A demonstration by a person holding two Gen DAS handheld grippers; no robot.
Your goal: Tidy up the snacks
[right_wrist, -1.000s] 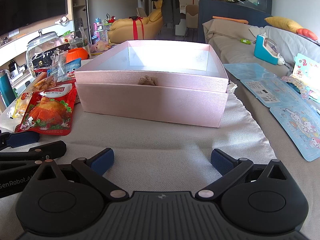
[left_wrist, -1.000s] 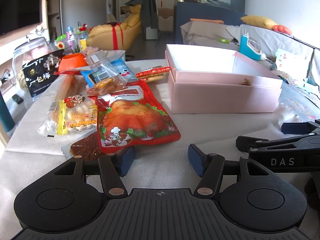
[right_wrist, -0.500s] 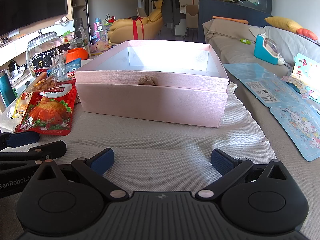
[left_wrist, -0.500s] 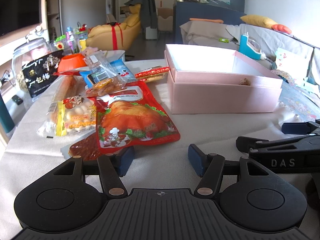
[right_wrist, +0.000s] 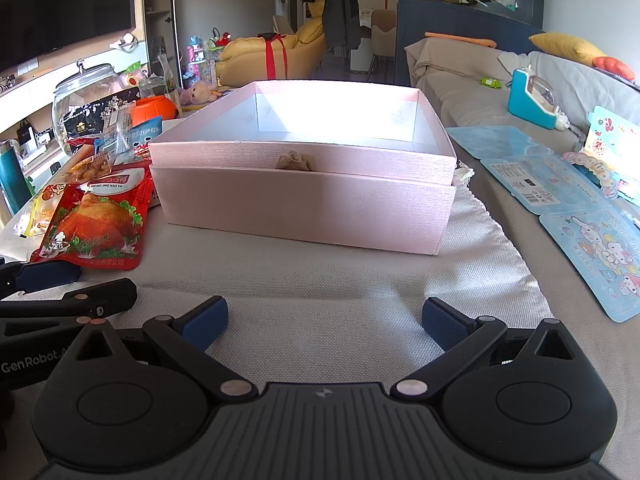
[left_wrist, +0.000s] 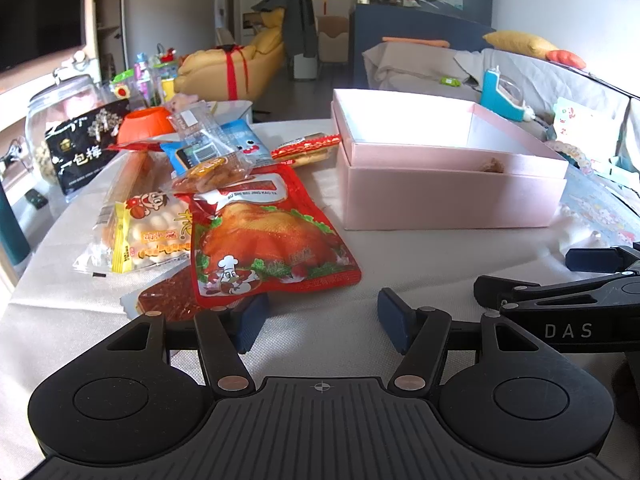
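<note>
Nothing has moved since the earlier frames; both the left gripper (left_wrist: 322,318) and the right gripper (right_wrist: 325,322) hover with fingers apart and empty, so sorting looks unstarted; next, close on the red chicken packet (left_wrist: 264,244) for the pink box (right_wrist: 304,196).

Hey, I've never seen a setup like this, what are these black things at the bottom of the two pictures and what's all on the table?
They are two hand-held grippers a person carries, each with a camera looking along its fingers. One picture is from the left gripper, the other from the right gripper. Both are open and hold nothing. On the cloth-covered table sits an open pink box. Left of it lies a pile of snack packets, with a red roast chicken packet nearest.
</note>
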